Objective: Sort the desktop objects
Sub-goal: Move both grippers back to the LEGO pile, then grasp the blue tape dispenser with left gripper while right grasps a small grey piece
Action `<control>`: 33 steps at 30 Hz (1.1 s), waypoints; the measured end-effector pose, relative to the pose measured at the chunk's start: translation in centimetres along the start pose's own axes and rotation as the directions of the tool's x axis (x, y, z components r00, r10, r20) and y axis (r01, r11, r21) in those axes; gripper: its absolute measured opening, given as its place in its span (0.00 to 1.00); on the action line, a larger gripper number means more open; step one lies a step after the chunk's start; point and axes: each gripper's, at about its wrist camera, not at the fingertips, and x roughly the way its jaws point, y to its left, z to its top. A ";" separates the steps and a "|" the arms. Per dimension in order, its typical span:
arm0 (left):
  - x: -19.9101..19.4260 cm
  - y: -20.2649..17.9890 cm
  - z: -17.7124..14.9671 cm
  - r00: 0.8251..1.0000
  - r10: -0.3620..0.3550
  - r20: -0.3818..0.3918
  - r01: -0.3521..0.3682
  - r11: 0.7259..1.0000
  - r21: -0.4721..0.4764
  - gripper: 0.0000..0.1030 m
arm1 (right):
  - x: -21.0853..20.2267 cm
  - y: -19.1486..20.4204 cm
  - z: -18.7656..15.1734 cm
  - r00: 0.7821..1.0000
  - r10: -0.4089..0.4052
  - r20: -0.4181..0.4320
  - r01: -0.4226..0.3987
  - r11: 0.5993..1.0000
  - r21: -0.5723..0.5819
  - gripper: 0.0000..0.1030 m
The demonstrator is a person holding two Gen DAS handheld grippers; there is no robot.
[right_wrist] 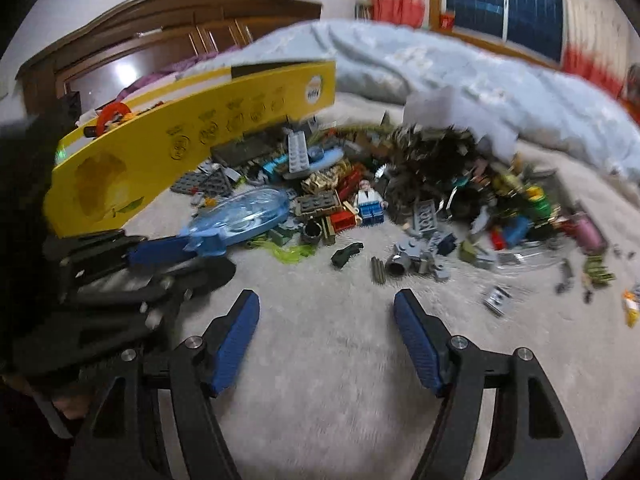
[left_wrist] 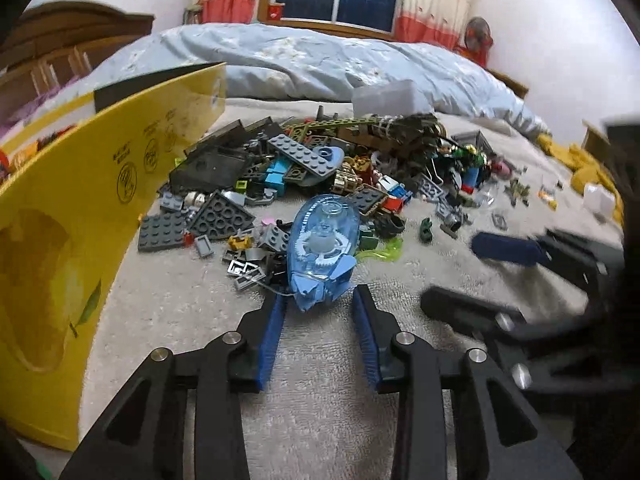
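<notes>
A: Left gripper (left_wrist: 318, 300) state?
B: Jaws apart over the grey blanket (left_wrist: 320, 400). Blue correction tape dispenser (left_wrist: 320, 246) lies just ahead, its near end between the fingertips.
A: Surroundings?
B: Brick pile (left_wrist: 320, 172) beyond it. Yellow box (left_wrist: 100, 184) to the left. Right gripper (left_wrist: 464, 276) to the right, blurred.

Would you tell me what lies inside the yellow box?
Over the yellow box rim, only a red ring-shaped piece and some small bits show; its wall hides the rest.
</notes>
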 end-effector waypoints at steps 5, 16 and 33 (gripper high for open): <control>0.2 0.7 0.5 0.999 -0.037 -0.021 0.036 0.998 -0.046 0.33 | 1.5 -0.9 1.5 1.000 -0.007 -0.030 0.008 1.000 0.016 0.67; 0.9 -0.1 2.2 1.000 -0.003 -0.016 0.003 1.000 -0.026 0.36 | 3.1 -1.4 2.5 0.997 -0.043 -0.056 0.046 0.998 0.050 0.46; -5.2 -0.5 2.8 0.962 0.016 0.272 -0.018 1.000 0.005 0.34 | -3.7 -3.6 1.5 0.961 -0.045 0.274 -0.002 0.986 0.169 0.17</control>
